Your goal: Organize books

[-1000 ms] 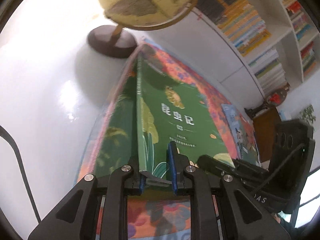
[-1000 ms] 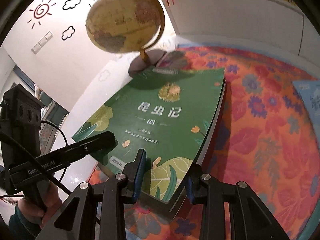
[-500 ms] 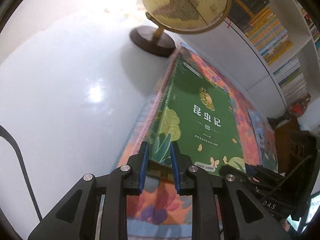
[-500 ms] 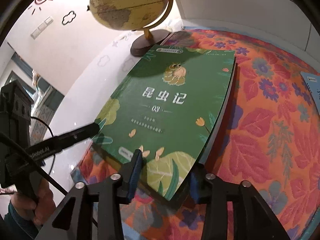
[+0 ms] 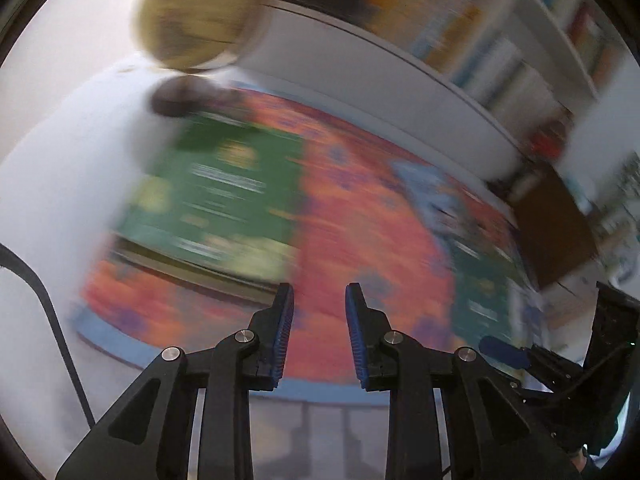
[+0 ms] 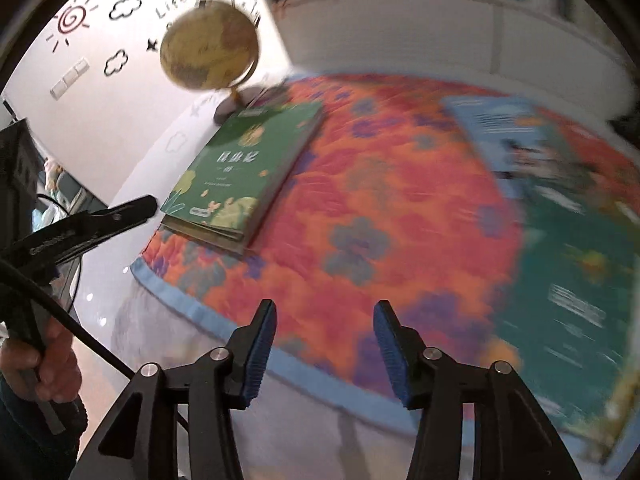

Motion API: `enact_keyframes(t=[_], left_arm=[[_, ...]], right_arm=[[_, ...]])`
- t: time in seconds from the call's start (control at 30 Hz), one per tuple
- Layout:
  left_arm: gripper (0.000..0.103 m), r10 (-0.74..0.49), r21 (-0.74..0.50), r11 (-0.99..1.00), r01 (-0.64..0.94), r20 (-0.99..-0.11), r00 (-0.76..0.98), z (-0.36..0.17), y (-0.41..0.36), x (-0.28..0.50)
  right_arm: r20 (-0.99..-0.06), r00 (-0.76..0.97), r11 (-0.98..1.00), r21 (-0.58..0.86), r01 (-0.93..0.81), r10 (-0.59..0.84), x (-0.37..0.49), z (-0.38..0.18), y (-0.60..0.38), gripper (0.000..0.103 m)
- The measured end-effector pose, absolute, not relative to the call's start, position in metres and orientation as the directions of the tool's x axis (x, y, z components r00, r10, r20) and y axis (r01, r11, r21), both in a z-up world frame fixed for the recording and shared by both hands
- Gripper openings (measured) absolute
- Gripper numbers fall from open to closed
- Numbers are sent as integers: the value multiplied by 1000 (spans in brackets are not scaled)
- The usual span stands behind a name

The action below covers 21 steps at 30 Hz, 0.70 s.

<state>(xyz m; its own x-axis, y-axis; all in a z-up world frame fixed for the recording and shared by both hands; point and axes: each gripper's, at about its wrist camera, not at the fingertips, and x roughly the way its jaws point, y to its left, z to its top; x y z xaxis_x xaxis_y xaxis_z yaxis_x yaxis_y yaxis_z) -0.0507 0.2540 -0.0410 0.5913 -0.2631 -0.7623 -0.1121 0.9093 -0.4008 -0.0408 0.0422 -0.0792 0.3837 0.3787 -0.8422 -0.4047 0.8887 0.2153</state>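
A green book [image 6: 244, 168] lies flat on top of a small stack at the left end of the orange flowered mat [image 6: 380, 208], in front of the globe. It shows blurred in the left wrist view [image 5: 224, 200]. A blue book [image 6: 508, 136] and a teal book [image 6: 580, 304] lie on the mat's right side. My left gripper [image 5: 319, 320] is open and empty, pulled back above the mat's near edge. My right gripper [image 6: 325, 334] is open and empty above the mat's near edge, right of the green book.
A globe [image 6: 210, 48] on a dark stand sits behind the green book on the white table [image 5: 60, 184]. Bookshelves [image 5: 500, 40] full of books line the wall behind. The mat's blue border [image 6: 192, 308] lies near the table front.
Both grippers let go of the green book, opened and drew back from it. The book now lies flat on the stack. Both views swing right, with motion blur.
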Motion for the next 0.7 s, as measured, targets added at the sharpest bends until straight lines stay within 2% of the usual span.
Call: enact_keyframes(t=[0.17,0.27,0.33,0.47,0.53,0.57,0.6,0.7], left_arm=[[25,-379,-415,908,58,-752,540,-29,127,-69],[41,-463,-442,882,164,-746,479,-30,53,-78],[41,-503,-449,864,227,-747,435,-31,7,-83],[41,-558,-464,825,322,-758,337,-33,-60,-82],[55,-553,-450,823,346,-774,309,-35,-83,-75],[69,-554,-448,821,355,-775,305,-37,-94,-72],[74,-562,-452,814,364,-772,297,-40,-104,-65],[75,-595,-479,784,394,-760,260,-48,-125,-47]], right_arm=[[-816,483,928,161,-337,317,-94,-45,-60,56],[-813,517,956,159,-245,267,-126,-40,-126,60],[-813,534,972,165,-168,231,-143,-41,-171,64],[-813,546,972,234,-8,201,-166,-49,-250,64],[-815,545,957,282,73,198,-171,-54,-288,64],[-816,544,948,299,112,193,-172,-57,-306,64],[-820,542,941,306,144,184,-171,-60,-320,64],[-829,539,925,311,219,151,-166,-68,-353,64]])
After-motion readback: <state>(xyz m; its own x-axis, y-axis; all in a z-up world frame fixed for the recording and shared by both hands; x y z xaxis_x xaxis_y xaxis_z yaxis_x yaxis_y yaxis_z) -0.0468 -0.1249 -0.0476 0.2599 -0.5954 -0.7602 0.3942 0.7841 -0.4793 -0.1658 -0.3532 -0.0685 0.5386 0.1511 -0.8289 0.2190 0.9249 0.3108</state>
